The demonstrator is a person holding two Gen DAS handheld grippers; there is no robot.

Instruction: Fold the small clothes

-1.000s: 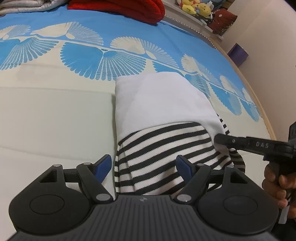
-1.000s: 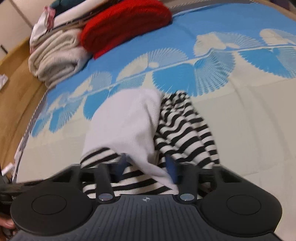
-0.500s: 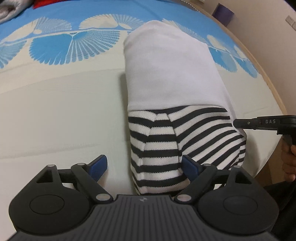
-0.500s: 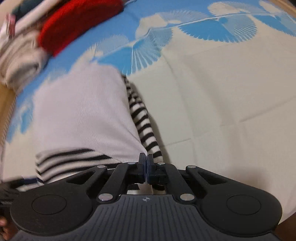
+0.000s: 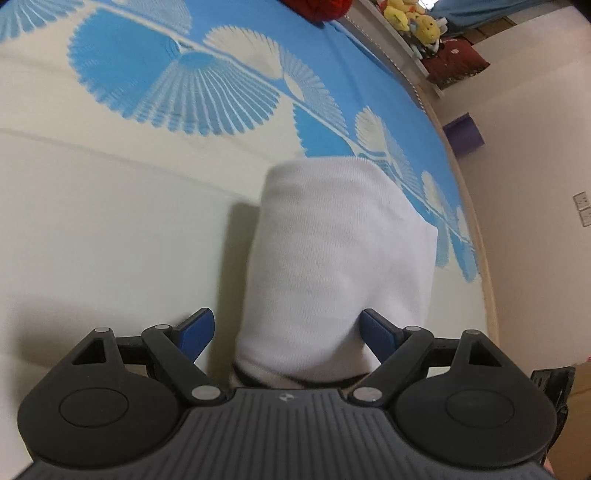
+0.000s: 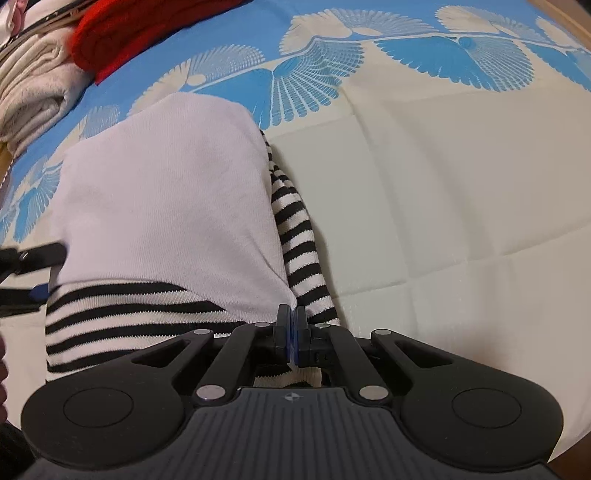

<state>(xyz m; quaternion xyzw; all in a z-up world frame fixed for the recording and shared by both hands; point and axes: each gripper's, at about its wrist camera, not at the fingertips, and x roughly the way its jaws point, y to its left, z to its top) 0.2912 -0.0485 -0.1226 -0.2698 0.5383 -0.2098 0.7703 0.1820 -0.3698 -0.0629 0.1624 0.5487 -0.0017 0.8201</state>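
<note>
1. Lying on the bed (image 6: 424, 192), the folded garment (image 6: 166, 192) shows a white panel on top and black-and-white stripes along its near edge and its 3 o'clock side in the right wrist view
2. The right gripper (image 6: 294, 332) has its blue-padded fingers (image 6: 300, 339) pressed together on the garment's near corner, white and striped fabric pinched between them; its jaws have just been closing
3. In the left wrist view the left gripper (image 5: 286, 330) stands wide open, its blue fingers (image 5: 195, 330) on either side of the garment (image 5: 340, 258) at about 7 and 5 o'clock of it; the left pad is clear of the cloth, and whether the right pad touches it cannot be told
4. The left gripper's jaws opened a little wider within the last second, with the cloth between them but not clamped
5. From the right wrist view the left gripper (image 6: 33, 273) appears at 9 o'clock, at the garment's far-left edge
6. The bedcover carries a blue fan pattern (image 5: 192, 85) across the 12 o'clock half and plain cream quilting nearer the cameras
7. A red knit (image 6: 147, 26) and a pile of pale folded cloth (image 6: 33, 85) lie at 10 to 11 o'clock in the right wrist view
8. Soft toys (image 5: 413, 16) sit on a ledge at 1 o'clock in the left wrist view, with a purple box (image 5: 463, 134) lower down by the wall
</note>
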